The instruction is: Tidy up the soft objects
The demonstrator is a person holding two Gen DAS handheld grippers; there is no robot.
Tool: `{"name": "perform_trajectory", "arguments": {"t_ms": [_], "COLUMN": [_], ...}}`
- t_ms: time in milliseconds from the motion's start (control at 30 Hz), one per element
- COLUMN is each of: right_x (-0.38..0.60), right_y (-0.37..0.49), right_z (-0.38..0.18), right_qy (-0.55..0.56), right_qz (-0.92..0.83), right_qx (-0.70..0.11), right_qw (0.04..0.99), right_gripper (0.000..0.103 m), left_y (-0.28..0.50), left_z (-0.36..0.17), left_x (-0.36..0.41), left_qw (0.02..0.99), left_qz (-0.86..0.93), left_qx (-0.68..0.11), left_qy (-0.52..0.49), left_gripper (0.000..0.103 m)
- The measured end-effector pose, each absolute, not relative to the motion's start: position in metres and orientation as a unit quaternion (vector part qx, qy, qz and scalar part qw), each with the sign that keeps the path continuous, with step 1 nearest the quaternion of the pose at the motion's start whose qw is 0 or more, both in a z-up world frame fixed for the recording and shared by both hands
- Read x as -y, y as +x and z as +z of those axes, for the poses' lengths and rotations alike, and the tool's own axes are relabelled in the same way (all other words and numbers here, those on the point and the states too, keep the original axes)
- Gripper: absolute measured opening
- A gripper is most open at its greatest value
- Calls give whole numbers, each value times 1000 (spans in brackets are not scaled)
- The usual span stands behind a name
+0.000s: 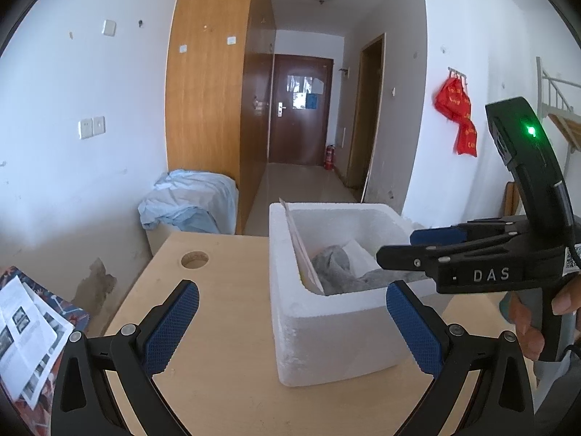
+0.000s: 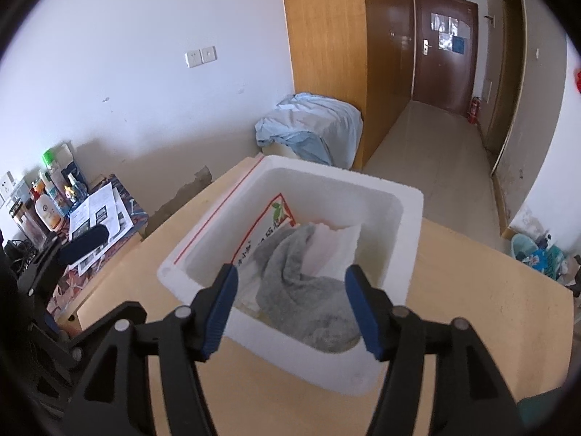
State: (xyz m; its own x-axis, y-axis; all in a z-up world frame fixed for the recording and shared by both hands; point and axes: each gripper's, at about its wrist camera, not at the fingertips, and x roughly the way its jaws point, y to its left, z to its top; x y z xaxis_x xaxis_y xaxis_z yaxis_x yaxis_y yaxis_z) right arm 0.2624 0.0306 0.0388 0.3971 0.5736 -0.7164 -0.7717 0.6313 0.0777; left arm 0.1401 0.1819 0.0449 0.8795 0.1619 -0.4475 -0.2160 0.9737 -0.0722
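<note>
At the bottom of my right view, my right gripper [image 2: 290,309] is spread wide above the foam box [image 2: 410,218], pinching nothing. My left gripper [image 1: 290,327] is also spread and empty, low before the box. The grey towel [image 2: 308,298] lies inside the box, mid-frame, partly over a white cloth [image 2: 341,250]. The box sits on the wooden table [image 2: 490,309].

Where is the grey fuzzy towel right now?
The grey fuzzy towel lies inside the white foam box on the wooden table, beside a white folded cloth, just below the open right claw.
</note>
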Motion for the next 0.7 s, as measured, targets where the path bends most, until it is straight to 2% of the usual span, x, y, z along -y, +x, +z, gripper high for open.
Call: {"name": "perform_trajectory", "arguments": {"t_ms": [533, 700], "right_x": [39, 67], "right_y": [221, 210], "right_z": [36, 19], "right_qy": [-107, -85], "right_qz": [366, 336], "right_qx": [-359, -365], "right_qw": [852, 864], "right_gripper": [73, 78], "left_y": [115, 108], "left_z": [45, 35], "left_x": [-145, -127], "left_qw": [970, 969], "left_qz": [49, 35], "left_qx": [-229, -238], "left_qy": [-61, -54], "left_gripper": [103, 103]}}
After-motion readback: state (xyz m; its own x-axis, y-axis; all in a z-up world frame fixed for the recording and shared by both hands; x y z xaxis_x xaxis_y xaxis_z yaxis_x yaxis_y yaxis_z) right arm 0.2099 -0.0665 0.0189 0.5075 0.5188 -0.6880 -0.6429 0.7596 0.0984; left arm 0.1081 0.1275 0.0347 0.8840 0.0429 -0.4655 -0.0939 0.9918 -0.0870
